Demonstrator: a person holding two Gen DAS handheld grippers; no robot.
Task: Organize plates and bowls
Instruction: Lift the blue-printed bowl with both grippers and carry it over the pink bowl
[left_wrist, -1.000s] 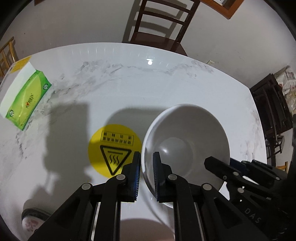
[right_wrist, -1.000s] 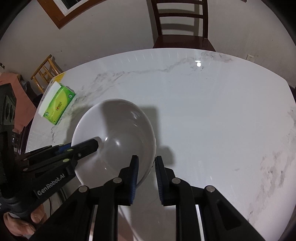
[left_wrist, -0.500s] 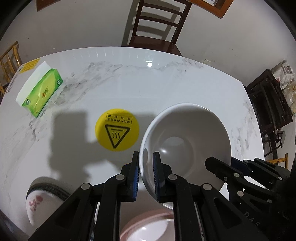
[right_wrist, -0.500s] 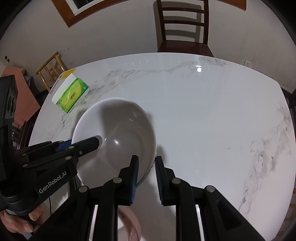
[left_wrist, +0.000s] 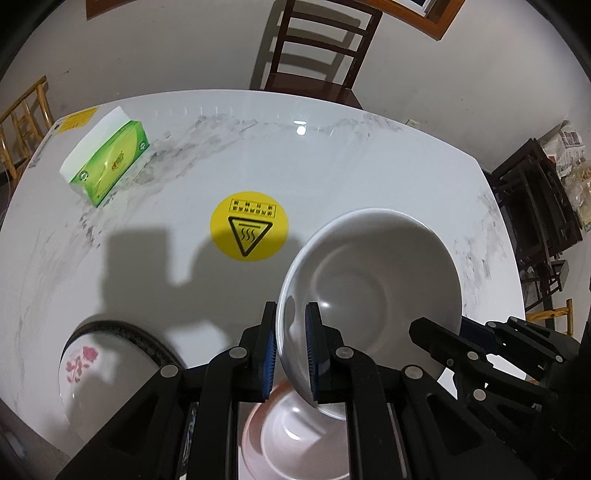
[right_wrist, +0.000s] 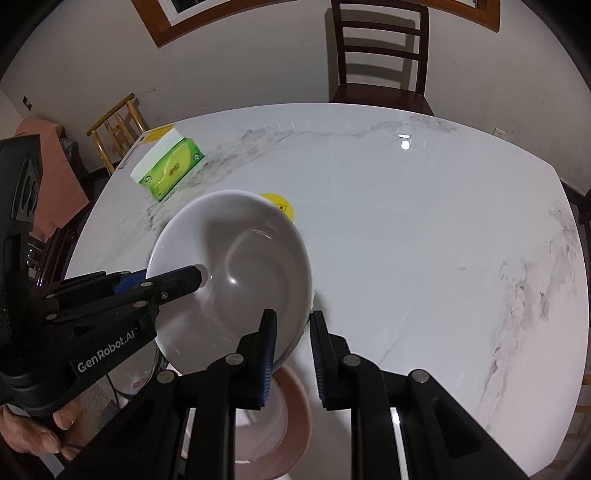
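A large white bowl is held in the air above the marble table by both grippers. My left gripper is shut on its left rim. My right gripper is shut on its right rim. Below the bowl sits a pink-rimmed dish at the near table edge. A bowl with a dark rim and a red flower print stands at the near left.
A green tissue box lies at the far left. A round yellow heat-warning sticker is on the table centre. A dark wooden chair stands behind the table. Dark furniture stands right.
Both grippers have pulled back toward the near edge and risen with the white bowl. The pink-rimmed dish and the flower bowl have come into view below.
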